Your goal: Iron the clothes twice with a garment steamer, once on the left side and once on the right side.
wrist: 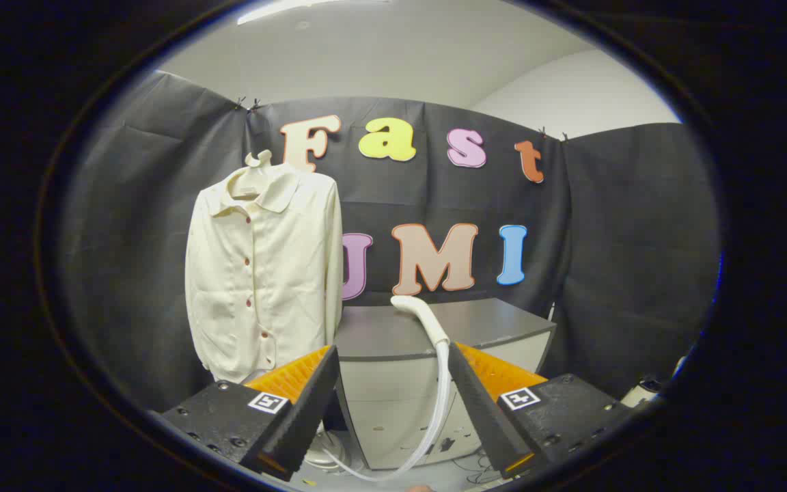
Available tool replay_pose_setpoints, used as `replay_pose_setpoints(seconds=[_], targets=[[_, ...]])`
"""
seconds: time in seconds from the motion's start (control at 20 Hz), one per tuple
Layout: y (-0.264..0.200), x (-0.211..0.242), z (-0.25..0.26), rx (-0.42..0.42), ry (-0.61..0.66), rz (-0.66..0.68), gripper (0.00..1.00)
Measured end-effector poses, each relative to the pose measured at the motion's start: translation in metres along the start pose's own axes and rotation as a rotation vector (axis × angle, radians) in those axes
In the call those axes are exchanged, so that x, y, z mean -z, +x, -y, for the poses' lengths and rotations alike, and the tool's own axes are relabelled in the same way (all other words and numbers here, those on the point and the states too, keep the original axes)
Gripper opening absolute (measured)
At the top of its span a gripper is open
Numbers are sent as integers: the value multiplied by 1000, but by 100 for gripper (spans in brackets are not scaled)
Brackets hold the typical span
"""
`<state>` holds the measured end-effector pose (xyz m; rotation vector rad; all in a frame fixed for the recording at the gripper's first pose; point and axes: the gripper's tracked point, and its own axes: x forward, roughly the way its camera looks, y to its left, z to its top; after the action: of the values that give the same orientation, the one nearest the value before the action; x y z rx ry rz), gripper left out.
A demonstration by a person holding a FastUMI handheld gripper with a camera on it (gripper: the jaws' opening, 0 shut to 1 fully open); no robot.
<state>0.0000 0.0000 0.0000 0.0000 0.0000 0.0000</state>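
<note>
Hanging beyond my gripper (393,383), left of the counter (489,324), I see the cream shirt (264,273). The steamer head (421,318) rests on the counter just ahead, its hose (440,403) dropping between the wide-spread fingers, touching neither.

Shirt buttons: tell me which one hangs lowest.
The button near the shirt hem, above the left finger of the open tongs; the others run up the placket toward the collar.
</note>
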Motion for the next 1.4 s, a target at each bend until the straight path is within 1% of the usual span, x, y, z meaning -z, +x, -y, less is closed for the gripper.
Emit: replay_pose_setpoints(seconds=[0.2,0.45,0.55,0.65,0.8,1.15,1.4], targets=[[16,2,18,-26,34,-13,97],[31,5,36,-65,39,-30,96],[32,1,36,-104,77,-28,95],[35,-3,43,-114,85,-18,95],[47,-5,57,-110,63,-8,95],[108,-9,72,-119,40,-23,95],[172,-20,82,-134,29,-59,94]])
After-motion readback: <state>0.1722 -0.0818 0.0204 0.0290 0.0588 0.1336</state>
